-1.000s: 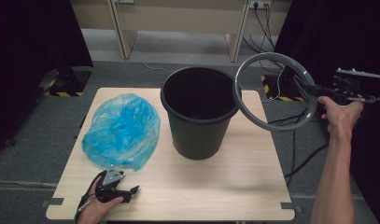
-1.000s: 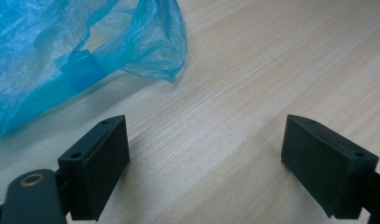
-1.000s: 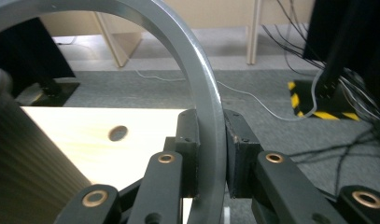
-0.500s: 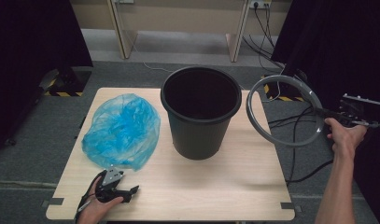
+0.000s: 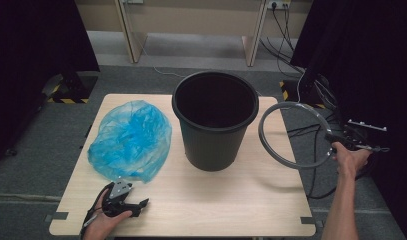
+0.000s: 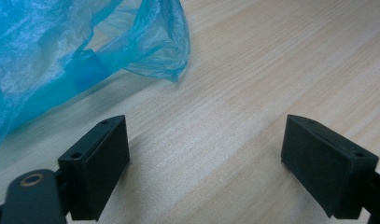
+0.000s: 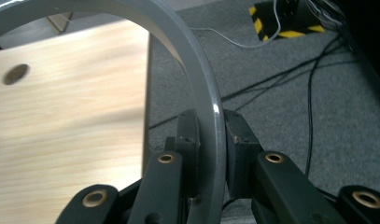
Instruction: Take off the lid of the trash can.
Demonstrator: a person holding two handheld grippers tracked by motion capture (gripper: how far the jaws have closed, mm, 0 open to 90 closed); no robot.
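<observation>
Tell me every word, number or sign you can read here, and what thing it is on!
None: no words or numbers can be read.
The black bin, the blue plastic bag and the grey ring are plain.
The wooden table bears no writing.
Yellow and black warning stripes lie on the floor; they are a pattern, not letters.

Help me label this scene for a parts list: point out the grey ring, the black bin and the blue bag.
grey ring [image 5: 265,146]: high view, on its left arc, over the table edge.
black bin [image 5: 211,145]: high view, on its outer front wall.
blue bag [image 5: 128,140]: high view, on the crumpled middle.
</observation>
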